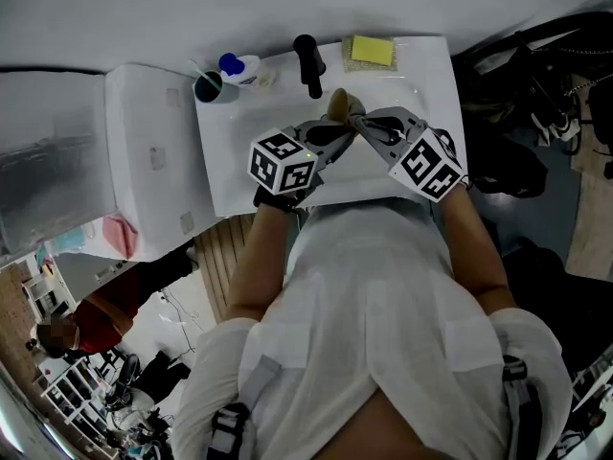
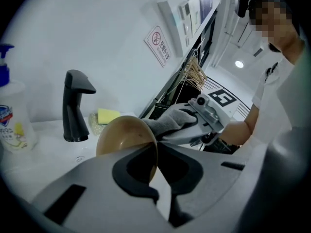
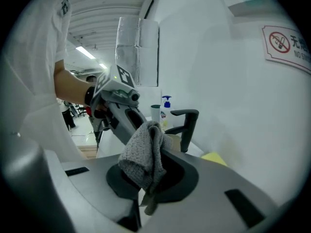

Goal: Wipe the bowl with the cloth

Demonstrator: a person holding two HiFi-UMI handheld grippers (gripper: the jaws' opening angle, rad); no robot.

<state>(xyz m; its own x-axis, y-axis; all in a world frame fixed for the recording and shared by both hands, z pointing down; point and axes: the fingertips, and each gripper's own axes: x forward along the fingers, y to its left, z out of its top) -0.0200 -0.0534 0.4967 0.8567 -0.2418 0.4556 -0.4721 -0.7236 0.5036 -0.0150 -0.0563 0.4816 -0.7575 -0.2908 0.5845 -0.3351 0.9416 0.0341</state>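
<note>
Bowl (image 2: 124,135) rim is sitting between the jaws of the left gripper (image 2: 156,155), which are pressing together on the thin tan wall, so the bowl is standing on edge above the white washbasin (image 1: 421,75). That edge grip is, I judge, leaving nearly all of the bowl's surface free for wiping. Which face is turned to the other tool I cannot tell.

The right gripper (image 3: 153,173) is pinching a bunched grey cloth (image 3: 142,152) in its closed jaws, with a wad bulging ahead of the tips and a tail hanging below. The wad is serving as the wiping pad, and in the left gripper view it appears to be touching the bowl's far rim. Both tools are meeting over the basin, probably so that any drips are landing there.

Further out, a black faucet (image 2: 75,106) is standing at the basin's back edge, with a yellow sponge (image 2: 108,115) just beside it. A clear soap pump bottle (image 2: 12,115) with a blue head is standing on the faucet's other side, and all three are apart from the work.

As for writing, a no-smoking sign (image 3: 286,45) on the white wall is showing a red barred circle, the character "无" and "NO SM" before the frame is cutting it off. The soap bottle's label is carrying a blue badge too blurred to read.
</note>
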